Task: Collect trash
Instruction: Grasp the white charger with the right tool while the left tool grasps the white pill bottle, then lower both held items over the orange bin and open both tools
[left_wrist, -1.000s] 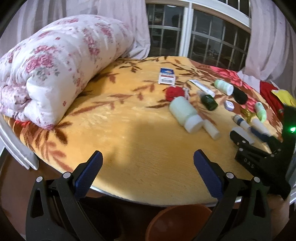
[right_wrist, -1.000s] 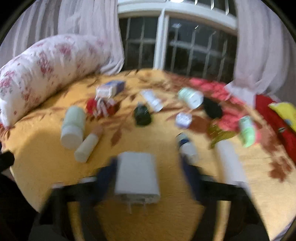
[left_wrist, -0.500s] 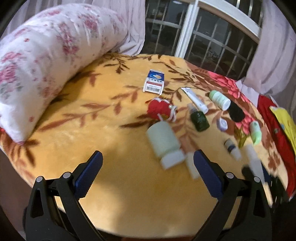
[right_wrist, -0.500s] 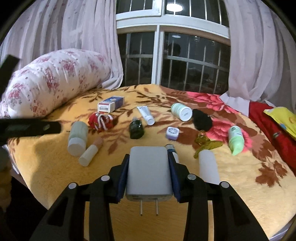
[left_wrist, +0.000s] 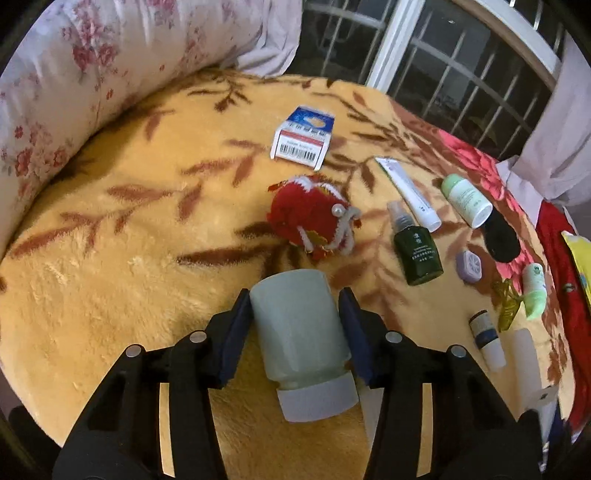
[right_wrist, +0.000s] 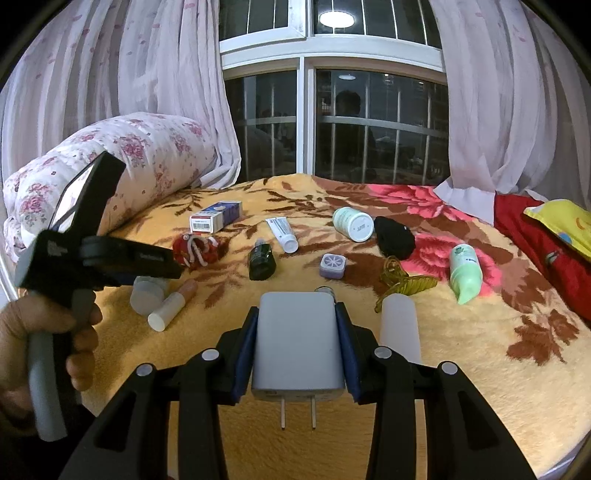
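My left gripper (left_wrist: 295, 325) is shut on a pale green bottle (left_wrist: 299, 332) with a white cap; the bottle lies on the orange blanket (left_wrist: 129, 277). In the right wrist view the left gripper (right_wrist: 110, 258) sits at the left over that bottle (right_wrist: 146, 291). My right gripper (right_wrist: 297, 350) is shut on a white charger (right_wrist: 297, 350), prongs toward the camera, above the blanket (right_wrist: 461, 350). Items lie scattered: a blue-white box (left_wrist: 303, 138), a red plush (left_wrist: 310, 218), a dark green bottle (left_wrist: 417, 251), a white tube (left_wrist: 410, 194).
A rolled floral quilt (left_wrist: 74, 74) lies along the left. Further right lie a green-white jar (right_wrist: 352, 223), a black object (right_wrist: 393, 236), a purple case (right_wrist: 332, 266), a green tube (right_wrist: 465, 273), a white cylinder (right_wrist: 400, 328). A window (right_wrist: 332, 122) and curtains stand behind.
My left gripper moved forward over the bed and closed on the pale green bottle. My right gripper still holds the charger and has lifted and steadied.
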